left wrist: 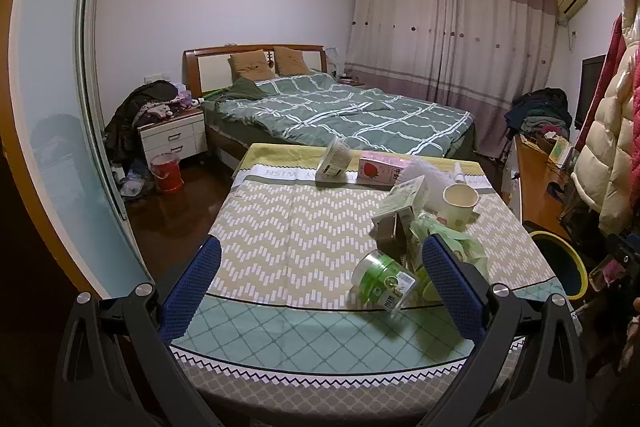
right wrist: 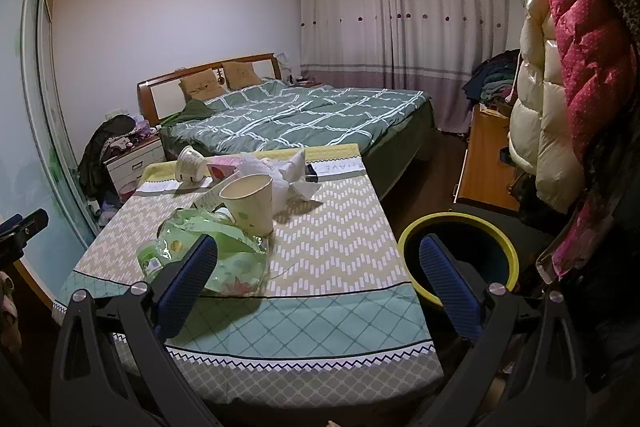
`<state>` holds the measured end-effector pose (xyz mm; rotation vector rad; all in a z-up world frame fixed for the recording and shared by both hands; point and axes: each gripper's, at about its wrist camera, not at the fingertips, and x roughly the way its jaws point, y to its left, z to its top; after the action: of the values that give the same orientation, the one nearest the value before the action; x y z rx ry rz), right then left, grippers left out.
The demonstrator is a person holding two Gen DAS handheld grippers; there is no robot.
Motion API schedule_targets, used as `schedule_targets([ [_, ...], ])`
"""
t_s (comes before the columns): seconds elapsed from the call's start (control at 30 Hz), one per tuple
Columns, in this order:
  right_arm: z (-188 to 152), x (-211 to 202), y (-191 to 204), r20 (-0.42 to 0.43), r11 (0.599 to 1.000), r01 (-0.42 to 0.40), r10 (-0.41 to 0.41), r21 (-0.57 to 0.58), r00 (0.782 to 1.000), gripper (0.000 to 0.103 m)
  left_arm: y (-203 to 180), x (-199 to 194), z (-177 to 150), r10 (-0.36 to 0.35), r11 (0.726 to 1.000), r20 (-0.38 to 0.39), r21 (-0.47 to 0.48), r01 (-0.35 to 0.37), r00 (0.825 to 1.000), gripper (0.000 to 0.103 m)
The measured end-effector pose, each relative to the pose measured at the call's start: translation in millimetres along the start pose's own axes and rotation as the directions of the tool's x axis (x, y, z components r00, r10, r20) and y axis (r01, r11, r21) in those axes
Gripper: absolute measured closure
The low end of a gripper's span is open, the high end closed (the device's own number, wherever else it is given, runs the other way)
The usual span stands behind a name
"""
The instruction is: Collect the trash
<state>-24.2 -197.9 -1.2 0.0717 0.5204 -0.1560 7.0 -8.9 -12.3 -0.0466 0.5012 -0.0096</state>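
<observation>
Hovering both grippers, left gripper (left wrist: 320, 267) and right gripper (right wrist: 318, 265), jaws fully spread, holding nothing; trash pile (left wrist: 416, 227) on surface (left wrist: 280, 235) at 1 o'clock, bin (right wrist: 460, 255) at 3.

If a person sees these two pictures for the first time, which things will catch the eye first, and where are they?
First, the heap of trash on the patterned tablecloth: a cream paper cup standing upright, a clear plastic jar with a green label lying on its side near the front edge, and a pink strawberry milk carton at the far end. Next, the round dark bin with a yellow rim beside the table's right edge. Behind everything lies the bed with a green checked quilt.
</observation>
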Motion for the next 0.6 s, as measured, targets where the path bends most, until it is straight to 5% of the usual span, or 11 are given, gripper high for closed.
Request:
schedule_targets([
  [0.6,-0.1,3.2,-1.0,-0.003,1.000,-0.014,0.014,0.011,1.000,0.006,-2.3,1.4,-0.8,-0.004,1.000,-0.001,0.008,0.004,1.000,0.004],
])
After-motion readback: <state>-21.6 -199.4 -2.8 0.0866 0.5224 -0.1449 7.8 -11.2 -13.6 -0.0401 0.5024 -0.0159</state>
